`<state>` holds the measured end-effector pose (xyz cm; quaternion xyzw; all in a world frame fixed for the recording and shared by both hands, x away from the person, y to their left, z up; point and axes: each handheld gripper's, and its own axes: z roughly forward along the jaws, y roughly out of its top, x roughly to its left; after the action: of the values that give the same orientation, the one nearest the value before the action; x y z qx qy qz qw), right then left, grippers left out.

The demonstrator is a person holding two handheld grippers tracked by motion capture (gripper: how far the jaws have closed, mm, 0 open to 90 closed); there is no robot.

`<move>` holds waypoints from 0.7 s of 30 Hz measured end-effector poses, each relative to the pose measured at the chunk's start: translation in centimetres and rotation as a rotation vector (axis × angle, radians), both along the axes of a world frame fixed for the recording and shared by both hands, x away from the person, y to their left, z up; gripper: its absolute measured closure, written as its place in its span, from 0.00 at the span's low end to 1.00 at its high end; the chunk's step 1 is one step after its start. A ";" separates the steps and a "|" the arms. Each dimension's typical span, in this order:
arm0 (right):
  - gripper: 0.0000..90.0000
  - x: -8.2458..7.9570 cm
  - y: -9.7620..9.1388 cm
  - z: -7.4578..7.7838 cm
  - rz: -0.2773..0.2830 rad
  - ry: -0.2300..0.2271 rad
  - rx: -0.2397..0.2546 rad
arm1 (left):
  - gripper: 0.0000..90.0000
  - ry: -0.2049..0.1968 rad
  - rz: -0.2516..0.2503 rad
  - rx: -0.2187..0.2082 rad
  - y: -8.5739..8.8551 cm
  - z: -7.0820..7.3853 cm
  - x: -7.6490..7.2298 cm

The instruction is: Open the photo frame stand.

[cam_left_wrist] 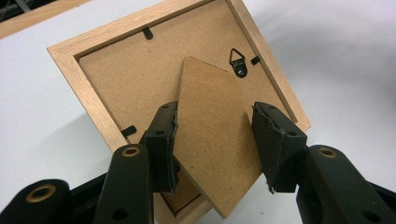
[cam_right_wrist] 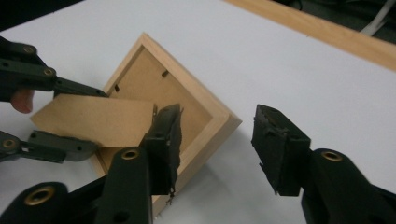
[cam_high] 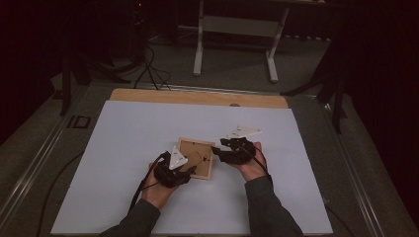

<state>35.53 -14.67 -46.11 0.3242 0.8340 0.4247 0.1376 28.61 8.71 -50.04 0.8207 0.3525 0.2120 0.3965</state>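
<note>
Left gripper (cam_left_wrist: 215, 144): its two black jaws sit on either side of the stand flap (cam_left_wrist: 212, 135), the pointed fibreboard leg hinged to the back of the picture frame (cam_left_wrist: 84, 88). Both pads touch the flap's edges at lower centre of the left gripper view, pinching it and holding it raised off the backing board (cam_left_wrist: 126, 79).

Right gripper (cam_right_wrist: 215, 144): its jaws are spread, with nothing between the pads. The left jaw lies over the frame's near rail, and the right jaw stands over bare white table (cam_right_wrist: 303, 65), apart from the frame. The right gripper view shows the left gripper's jaws at the left edge, clamped on the flap.

In the high view the frame (cam_high: 195, 158) lies face down at the centre of the white table top, rotated slightly, between the left hand (cam_high: 159, 190) at lower left and the right hand (cam_high: 252, 165) at its right. A triangular hanger (cam_left_wrist: 238, 62) sits near the backing's upper right.
</note>
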 end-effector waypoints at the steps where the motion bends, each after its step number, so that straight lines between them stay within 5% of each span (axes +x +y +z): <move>1: 0.52 0.1 0.1 -0.2 0.009 0.012 0.003 | 0.60 -0.012 -0.001 0.006 0.0 0.0 -0.2; 14: 0.45 1.2 0.8 -1.6 0.043 0.086 0.019 | 0.60 -0.068 -0.017 0.015 0.2 -0.4 -0.9; 21: 0.49 2.0 0.8 -2.5 0.077 0.153 0.075 | 0.60 -0.087 -0.028 0.008 0.4 -0.6 -1.1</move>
<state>37.57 -13.82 -48.63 0.3283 0.8374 0.4347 0.0446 27.51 9.14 -50.66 0.8170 0.3228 0.2432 0.4112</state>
